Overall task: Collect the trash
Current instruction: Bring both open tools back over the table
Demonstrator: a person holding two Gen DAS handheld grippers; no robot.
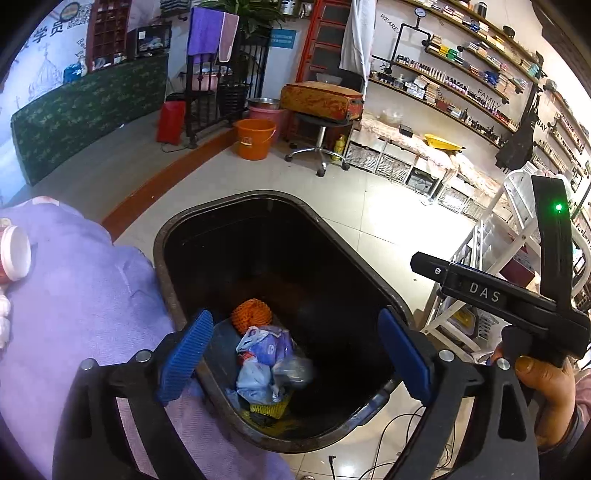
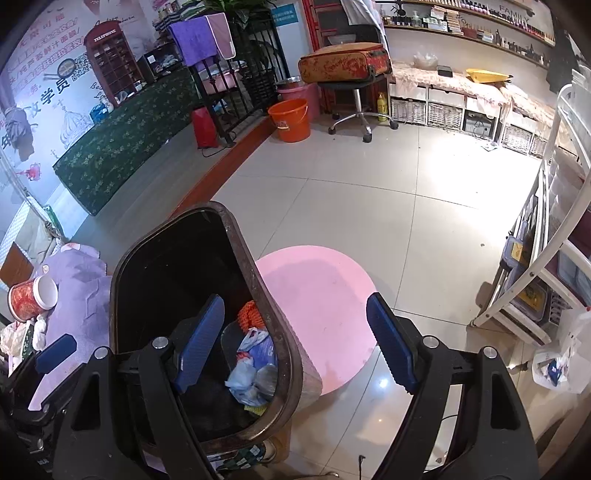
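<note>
I am holding my left gripper (image 1: 295, 354) wide open over the mouth of the black trash bin (image 1: 177, 295), its two blue ribbed pads (image 1: 184, 356) spread to either side and gripping nothing. Between them, down in the bin, I am looking at the trash: one orange mesh ball (image 1: 252, 316), a crumpled blue and white plastic bag (image 1: 258, 363) and a bit of yellow netting (image 1: 269, 408) under it.

I am keeping my right gripper (image 2: 295, 343) open wide as well, empty; one pad (image 2: 199, 343) is hanging over the bin's interior, the other (image 2: 391, 343) is hanging outside it, over the round pink mat (image 2: 325, 295) and the floor tiles (image 2: 369, 206). The bin's rim (image 2: 258, 295) is running between the two pads. In the left view I am seeing the right tool's body (image 1: 491, 291) with the letters "DAS" on it and one green light (image 1: 559, 207) glowing.

Just beside the bin on its left, a purple cloth (image 1: 74, 288) is lying, with one red and white cup (image 2: 33, 297) tipped on its side on it.

Farther out, two buckets are standing together, one orange (image 2: 290, 120) and one pink (image 2: 299, 94), near one swivel stool (image 2: 354, 96) carrying a suitcase (image 2: 343, 64). A red cabinet (image 2: 110, 59) is reading "TELEPHONE", and "FAMILY" is showing on the shelf wall (image 2: 513, 8). The tiled floor beyond the mat is lying open; a white rack (image 2: 546, 221) is closing in the right side.
</note>
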